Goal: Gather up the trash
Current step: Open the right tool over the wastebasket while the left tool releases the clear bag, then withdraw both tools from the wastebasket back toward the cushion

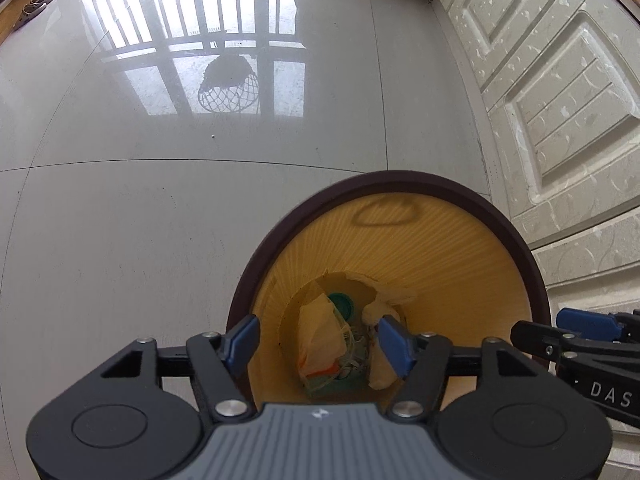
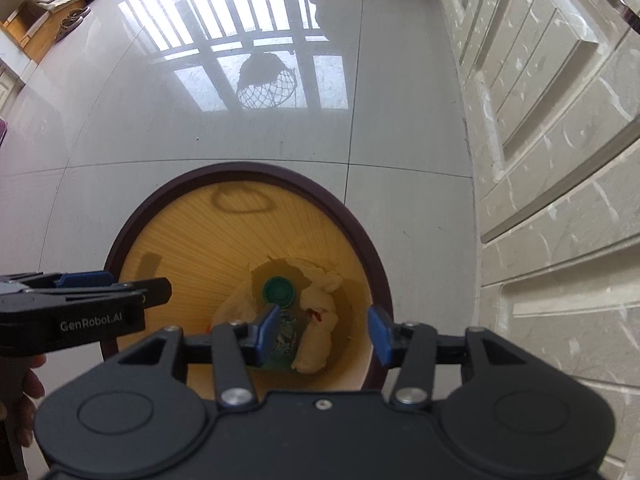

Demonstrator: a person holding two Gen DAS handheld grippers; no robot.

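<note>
A round bin with a dark brown rim point(image 1: 384, 176) point(image 2: 248, 168) and ribbed yellow inside stands on the floor under both grippers. At its bottom lie a green-capped bottle point(image 2: 278, 291) point(image 1: 342, 304), a crumpled white tissue point(image 2: 318, 320) point(image 1: 390, 300) and a thin plastic bag point(image 1: 320, 340). My left gripper point(image 1: 319, 344) points down into the bin, open, nothing between its blue pads. My right gripper point(image 2: 323, 336) hangs over the bin's right half, also open and empty. Each gripper shows at the edge of the other's view: the right gripper point(image 1: 560, 330) and the left gripper point(image 2: 120, 286).
White panelled cabinet doors point(image 1: 560, 100) point(image 2: 560, 160) run along the right, close to the bin. The glossy grey tiled floor point(image 1: 160, 200) mirrors a window railing. Slippers point(image 1: 36, 4) lie far off at the upper left. A person's hand point(image 2: 20, 384) holds the left gripper.
</note>
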